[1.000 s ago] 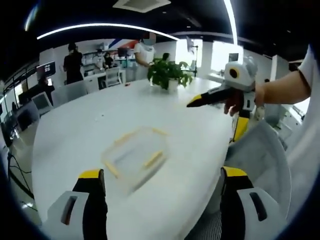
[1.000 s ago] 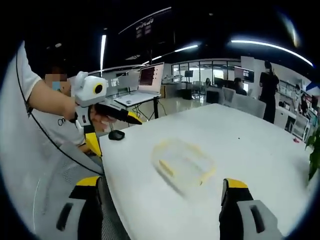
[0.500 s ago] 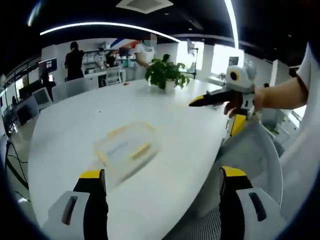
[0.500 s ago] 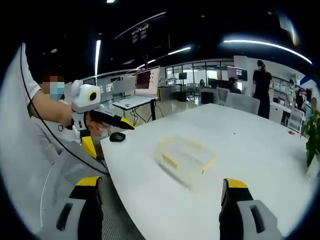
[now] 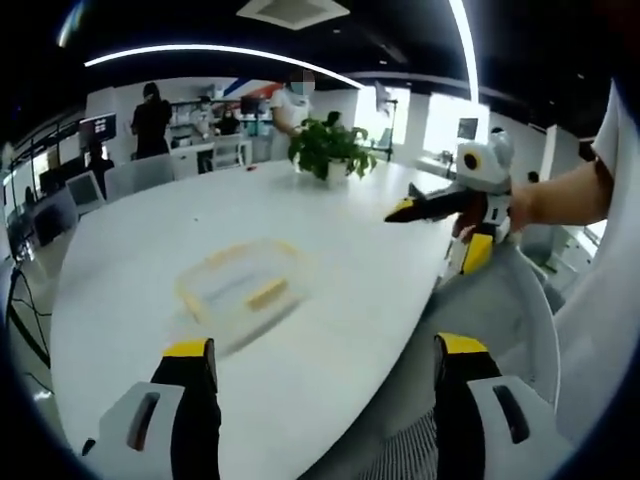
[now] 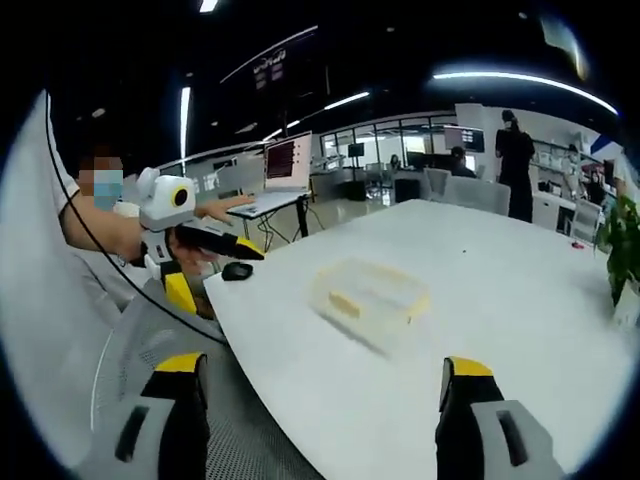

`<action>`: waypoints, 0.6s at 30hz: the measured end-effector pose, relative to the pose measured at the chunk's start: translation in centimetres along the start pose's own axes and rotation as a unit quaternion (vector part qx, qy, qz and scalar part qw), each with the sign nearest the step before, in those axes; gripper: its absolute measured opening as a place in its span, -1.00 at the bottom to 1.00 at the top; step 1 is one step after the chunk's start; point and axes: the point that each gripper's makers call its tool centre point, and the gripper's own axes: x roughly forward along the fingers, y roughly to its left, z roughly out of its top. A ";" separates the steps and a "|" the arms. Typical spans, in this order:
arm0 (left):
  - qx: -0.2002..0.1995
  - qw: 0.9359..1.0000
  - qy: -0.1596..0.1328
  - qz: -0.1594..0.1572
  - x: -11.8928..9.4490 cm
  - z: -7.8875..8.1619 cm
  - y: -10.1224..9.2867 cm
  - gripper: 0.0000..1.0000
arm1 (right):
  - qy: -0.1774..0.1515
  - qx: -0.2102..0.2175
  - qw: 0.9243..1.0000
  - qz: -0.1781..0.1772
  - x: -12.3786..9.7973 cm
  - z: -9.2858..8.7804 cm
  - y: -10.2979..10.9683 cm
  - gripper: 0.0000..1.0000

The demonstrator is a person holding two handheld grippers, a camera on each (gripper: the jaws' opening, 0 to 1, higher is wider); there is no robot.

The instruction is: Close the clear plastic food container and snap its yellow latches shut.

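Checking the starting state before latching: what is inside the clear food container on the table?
Nothing can be made out inside the container; through its clear walls only the white table shows. Motion blur could hide small contents. Its yellow latches sit along the sides.

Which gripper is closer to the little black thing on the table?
Left. The left gripper hovers just above the black thing at the table's edge; the right gripper is farther off.
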 end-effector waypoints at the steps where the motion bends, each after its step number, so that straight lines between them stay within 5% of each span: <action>1: -0.002 1.000 0.001 -0.001 0.0 -0.1 -0.1 0.76 | -0.005 -0.001 1.000 -0.001 -0.1 0.2 0.0 0.91; 18: -0.020 1.000 -0.004 0.002 0.1 -1.0 -0.8 0.70 | -0.009 0.007 1.000 -0.002 -0.5 0.2 0.3 0.83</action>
